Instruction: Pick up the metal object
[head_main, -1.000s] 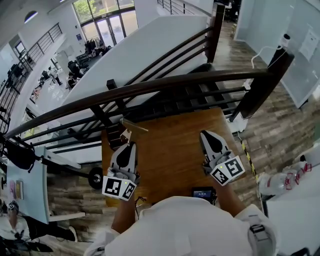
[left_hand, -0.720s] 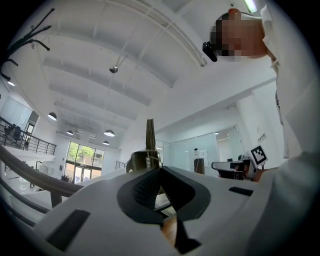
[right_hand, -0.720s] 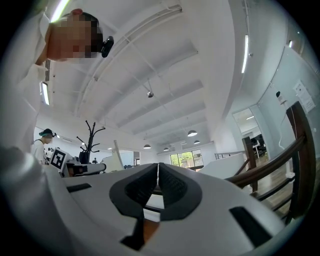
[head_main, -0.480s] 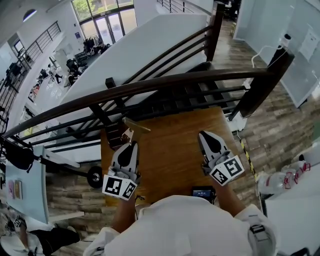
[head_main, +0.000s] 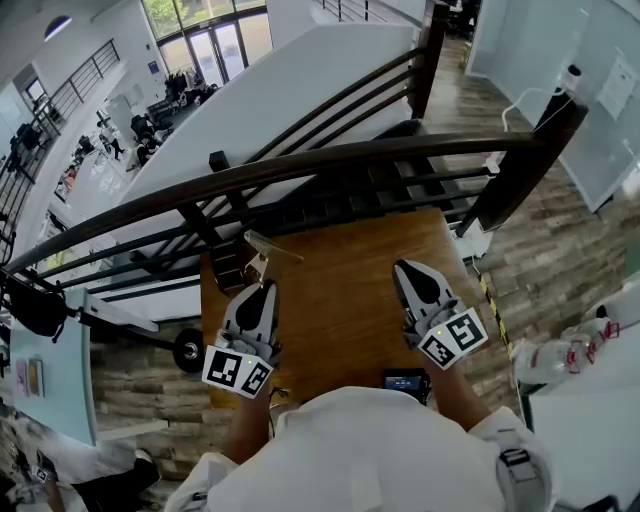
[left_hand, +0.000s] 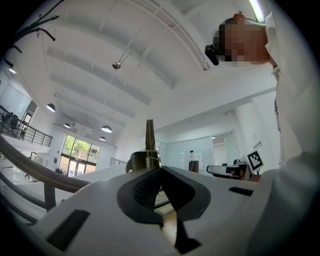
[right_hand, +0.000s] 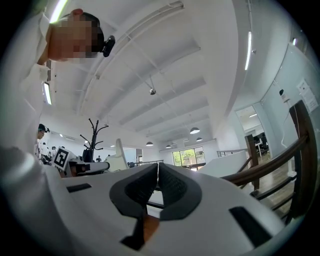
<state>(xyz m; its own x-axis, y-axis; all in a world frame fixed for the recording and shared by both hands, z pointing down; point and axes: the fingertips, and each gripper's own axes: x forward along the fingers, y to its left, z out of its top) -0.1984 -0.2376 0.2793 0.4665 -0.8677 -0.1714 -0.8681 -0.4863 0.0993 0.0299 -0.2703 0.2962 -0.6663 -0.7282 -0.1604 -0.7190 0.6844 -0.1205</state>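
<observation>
- head view: the left gripper (head_main: 260, 284) holds the metal object (head_main: 270, 247) at its tips, lifted over the far left corner of the wooden table (head_main: 350, 300), near the railing (head_main: 300, 168). if it slipped here it might fall past the table edge.
- left gripper view: the jaws are clamped on the object's thin edge, so it could pivot.
- right gripper view: the right gripper (right_hand: 158, 172) is closed and empty, too far to help.

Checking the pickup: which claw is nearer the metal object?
Left. The left claw is shut on the metal object, which sticks out past its tips. The right claw is apart to its right, shut and empty.
</observation>
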